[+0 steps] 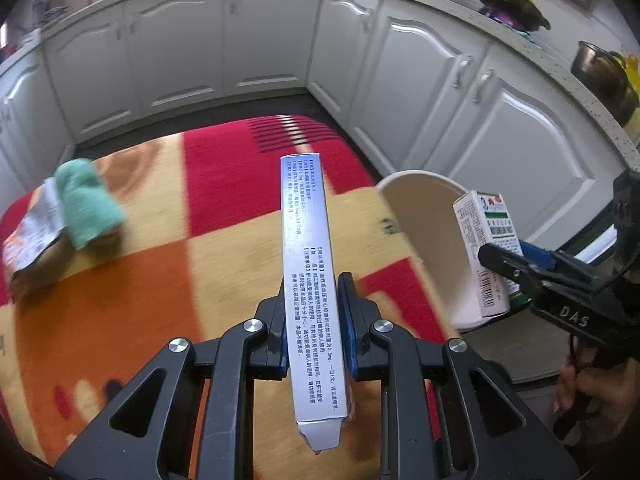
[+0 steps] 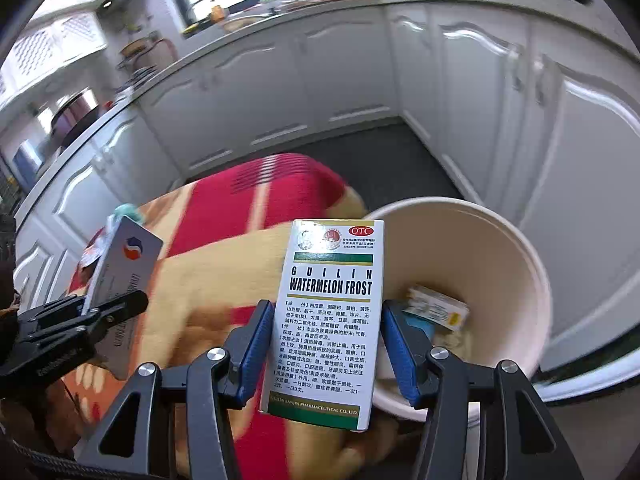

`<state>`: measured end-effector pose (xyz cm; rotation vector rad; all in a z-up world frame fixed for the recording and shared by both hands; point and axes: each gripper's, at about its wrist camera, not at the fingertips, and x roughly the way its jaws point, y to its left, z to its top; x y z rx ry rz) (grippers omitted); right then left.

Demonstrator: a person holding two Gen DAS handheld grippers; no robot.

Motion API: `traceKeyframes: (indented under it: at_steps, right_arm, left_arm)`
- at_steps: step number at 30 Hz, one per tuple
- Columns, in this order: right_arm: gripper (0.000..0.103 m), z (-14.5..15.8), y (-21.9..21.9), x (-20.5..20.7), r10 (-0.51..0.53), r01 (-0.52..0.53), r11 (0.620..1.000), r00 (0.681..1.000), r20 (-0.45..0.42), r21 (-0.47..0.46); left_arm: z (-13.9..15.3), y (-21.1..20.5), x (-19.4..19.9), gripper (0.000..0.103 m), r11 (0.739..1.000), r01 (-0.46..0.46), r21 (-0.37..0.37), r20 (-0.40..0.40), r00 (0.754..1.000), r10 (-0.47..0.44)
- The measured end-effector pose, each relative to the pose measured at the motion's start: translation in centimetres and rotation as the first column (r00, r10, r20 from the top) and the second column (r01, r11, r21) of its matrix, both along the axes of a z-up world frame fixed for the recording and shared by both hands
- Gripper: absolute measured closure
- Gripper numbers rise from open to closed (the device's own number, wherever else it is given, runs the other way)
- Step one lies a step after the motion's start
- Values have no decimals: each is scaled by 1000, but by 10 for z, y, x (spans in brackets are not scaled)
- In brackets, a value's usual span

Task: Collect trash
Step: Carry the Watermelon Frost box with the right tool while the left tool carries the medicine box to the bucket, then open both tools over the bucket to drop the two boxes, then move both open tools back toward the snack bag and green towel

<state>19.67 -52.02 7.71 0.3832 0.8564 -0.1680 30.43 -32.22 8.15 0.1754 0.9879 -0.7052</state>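
Both hands loaded, bin to my right.

Left wrist: my left gripper [image 1: 310,312] has its fingers clamped on a long silver box [image 1: 306,264], above the desk [image 1: 120,312]; carry it right, level, over the bin [image 1: 424,240]. Right wrist: right gripper [image 2: 326,344] fingers pinch the Watermelon Frost box [image 2: 332,312] at the bin's rim [image 2: 460,206]; move further over the opening before releasing.
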Motion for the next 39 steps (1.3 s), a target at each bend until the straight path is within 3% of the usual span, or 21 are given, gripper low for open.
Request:
traceKeyframes:
  at_steps: [14, 23, 31, 33, 35, 39]
  right_arm:
    - [50, -37, -63, -21, -137, 140, 990, 988, -68, 35]
    - [50, -58, -80, -19, -175, 181, 982, 978, -111, 46]
    - [49, -70, -90, -16, -217, 224, 974, 967, -134, 40]
    - [48, -75, -92, -15, -222, 230, 972, 964, -147, 39]
    - [47, -78, -93, -16, -223, 232, 971, 964, -146, 50]
    - [40, -79, -94, -20, -232, 242, 969, 962, -143, 54]
  left_arm:
    - [-15, -89, -5, 85, 988, 149, -45, -66, 986, -152]
    - [-41, -116, -13, 85, 986, 166, -21, -85, 982, -167]
    - [-44, -125, -15, 84, 986, 168, -12, -65, 984, -168]
    - [-45, -126, -16, 78, 986, 165, -15, -63, 984, -166]
    - [-45, -125, -15, 59, 986, 164, -30, -64, 984, -166]
    - [-44, -121, -14, 51, 986, 157, -52, -63, 985, -160]
